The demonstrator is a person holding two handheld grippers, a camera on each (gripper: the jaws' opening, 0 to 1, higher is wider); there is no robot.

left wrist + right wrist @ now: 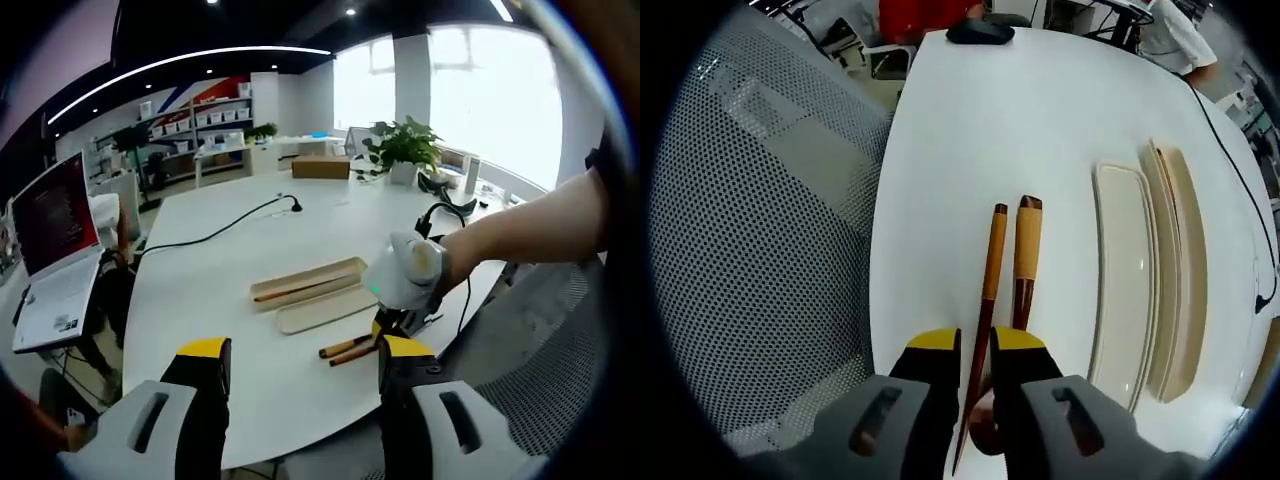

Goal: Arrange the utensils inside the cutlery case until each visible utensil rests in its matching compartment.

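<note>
Two wooden-handled utensils (1005,265) lie on the white table (970,120) just beside the cutlery case (1175,260) and its lid (1125,270). The right gripper (978,350) is pinching one of them, the thin stick (987,290). The left gripper (300,362) hangs spread wide near the table edge.

Two wooden-handled utensils (1005,265) at centre frame, one cutlery case (1180,270) and one lid (1122,270) at right, one laptop (55,250) at left, one potted plant (405,150) at upper right
</note>
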